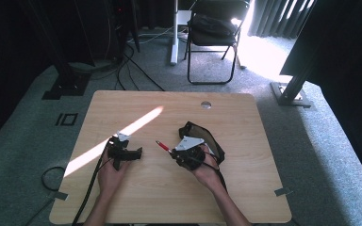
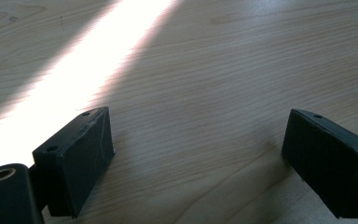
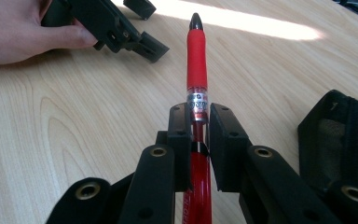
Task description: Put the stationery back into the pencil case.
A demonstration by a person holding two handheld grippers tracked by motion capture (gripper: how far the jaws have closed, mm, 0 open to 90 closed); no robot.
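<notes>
Two black jaws of the right gripper (image 3: 198,122) are pressing together on a red pen (image 3: 196,60), pinching it around the clear section and silver band just behind the rubber grip; the pen is pointing forward out of the jaws, its dark tip hovering over the wooden table (image 3: 74,121), and in the high view it is sticking out toward the left gripper (image 1: 131,153). Judging by its look, the pen is going to handle as a light, stiff, slim thing; its smooth round barrel is likely slippery and apt to roll or swivel between flat pads, so the ribbed rubber sleeve is probably offering the surer place to grasp, though the present hold near the middle is keeping it balanced. Small print is running around the silver band, but it is too tiny to read. The left gripper is resting in the person's hand with its jaws standing wide apart and nothing between them, bare tabletop showing through the gap. Beside the right hand a black mesh pouch (image 1: 205,136) is lying open on the table.
</notes>
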